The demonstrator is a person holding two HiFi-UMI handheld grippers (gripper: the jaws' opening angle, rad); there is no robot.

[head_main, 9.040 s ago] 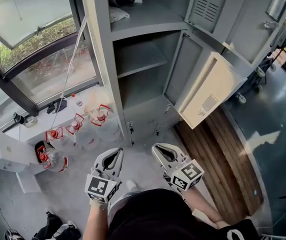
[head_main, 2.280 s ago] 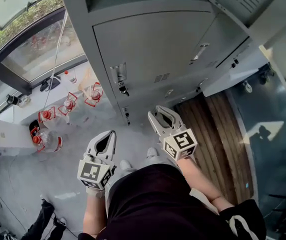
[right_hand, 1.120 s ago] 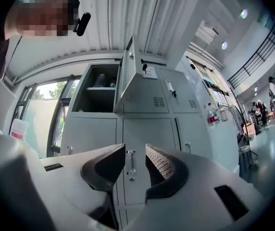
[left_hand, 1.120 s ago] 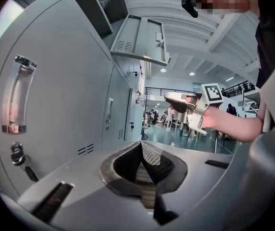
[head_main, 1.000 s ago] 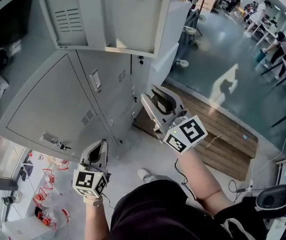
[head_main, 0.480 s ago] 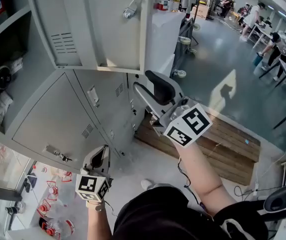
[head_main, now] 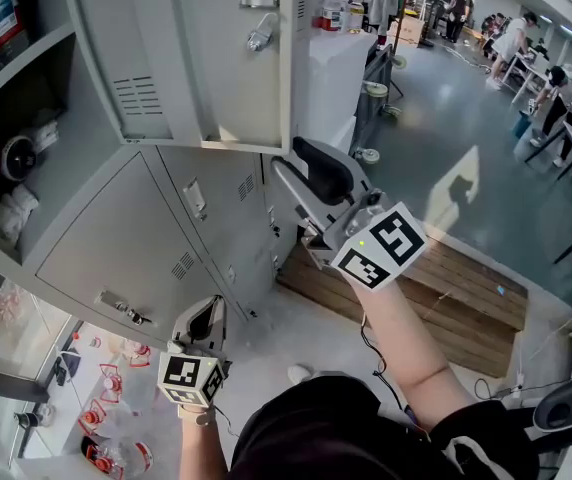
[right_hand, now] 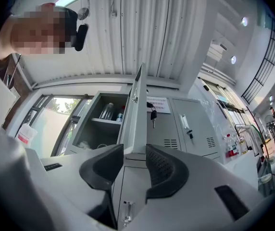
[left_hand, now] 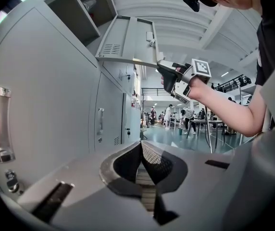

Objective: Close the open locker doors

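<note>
lockers: we stand close to a grey bank of lockers (head_main: 266, 218), looking up it more than we were a couple of seconds ago.
just changed: the right gripper (head_main: 288, 160) has come up from waist level to the bottom corner of the upper door (head_main: 206, 58). Its jaws have just been closing a little.
right gripper: not clenched. In the right gripper view the jaws stand apart with the thin edge of the upper door lined up between them. We see no pad pressing on the metal, so we call it released and holding nothing.
left gripper: the left gripper (head_main: 214, 306) hangs low by our hip, near the floor. Jaws are together and nothing is in them.
upper door: swung out toward us, hinged at its far side, free edge nearest the right gripper. The open compartment (head_main: 36, 118) behind it shows a shelf with odd items on it.
lower door: the lower door (head_main: 116, 258) under that compartment, which stood open several seconds ago, now sits flush and shut.
task meaning: we judge one door done, and the upper door looks like the only one left in view. The right gripper is set up for it.
next move: we expect a push or a pinch on the free edge, then a swing toward the frame.
risk: the edge is thin and the jaws sit at its corner, so it could slip off sideways.
</note>
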